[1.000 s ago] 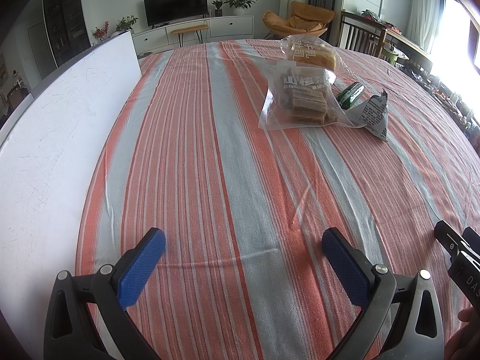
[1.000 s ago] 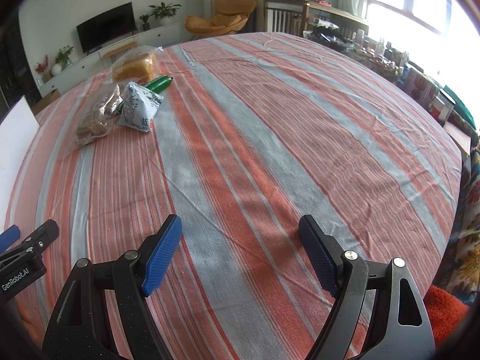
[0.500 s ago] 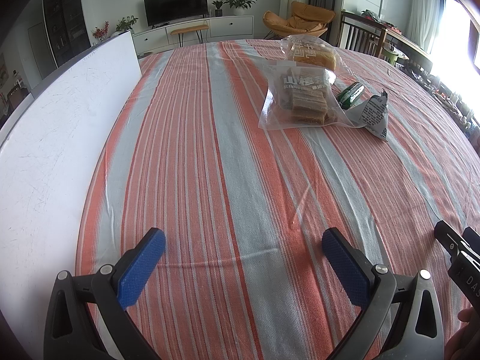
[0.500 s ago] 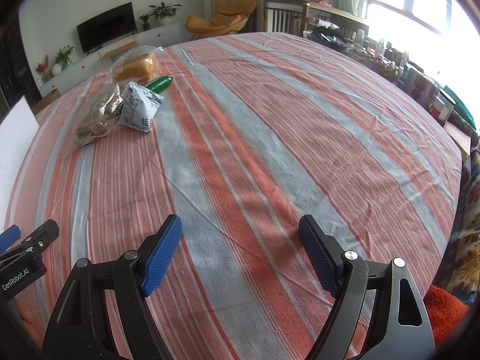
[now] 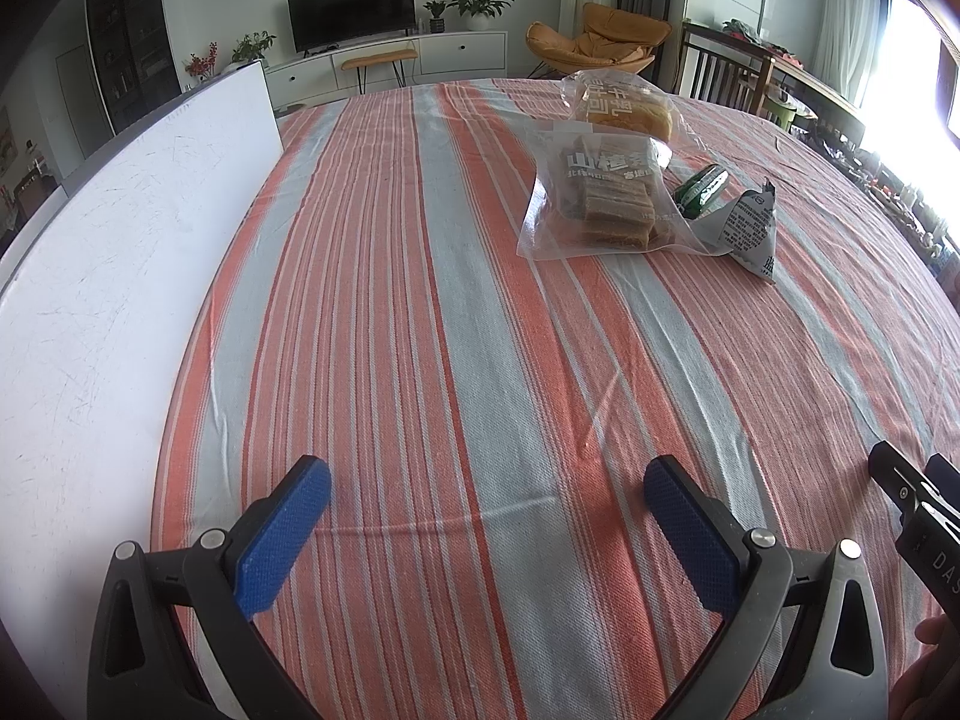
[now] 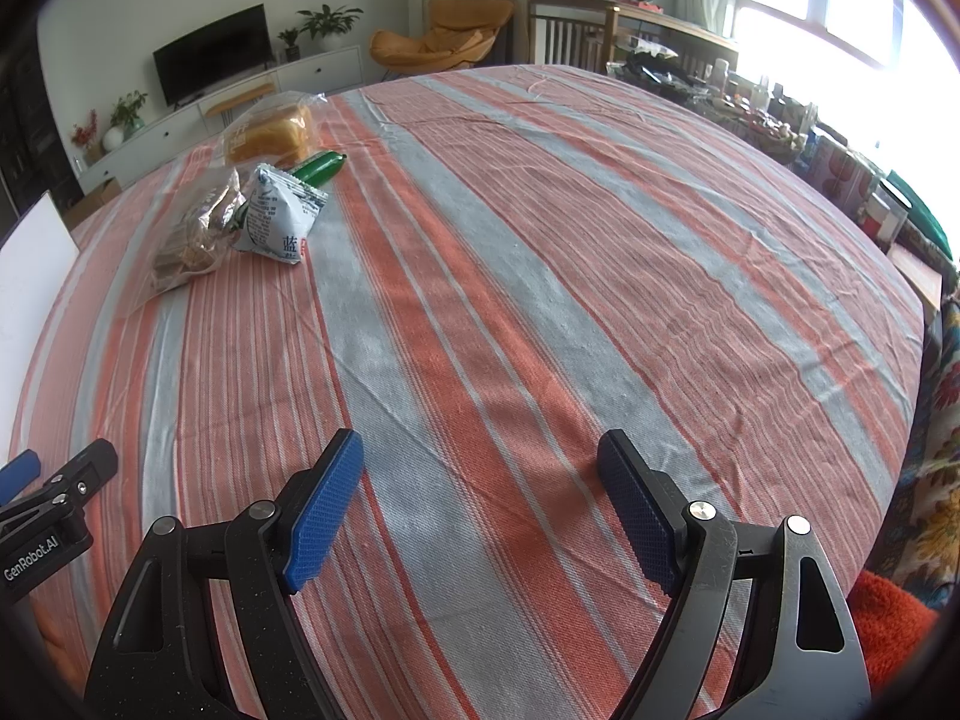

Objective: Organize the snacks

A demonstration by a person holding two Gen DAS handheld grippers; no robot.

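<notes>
Several snacks lie together far across the striped tablecloth [image 5: 480, 330]. A clear bag of brown bars [image 5: 606, 204] lies nearest, with a bagged bread loaf [image 5: 624, 105] behind it, a green packet [image 5: 699, 189] to its right and a white triangular pouch [image 5: 750, 228] further right. The right wrist view shows the same group at upper left: bars bag [image 6: 192, 234], bread [image 6: 270, 132], green packet [image 6: 318, 167], white pouch [image 6: 279, 216]. My left gripper [image 5: 486, 495] is open and empty near the table's front. My right gripper [image 6: 480, 480] is open and empty too.
A white board [image 5: 108, 276] lies along the left side of the table. Beyond the table are a TV stand, an orange armchair [image 5: 600, 36] and a wooden chair [image 6: 570, 36]. Cluttered items line the window side [image 6: 780, 120]. A patterned cloth [image 6: 936, 420] hangs at right.
</notes>
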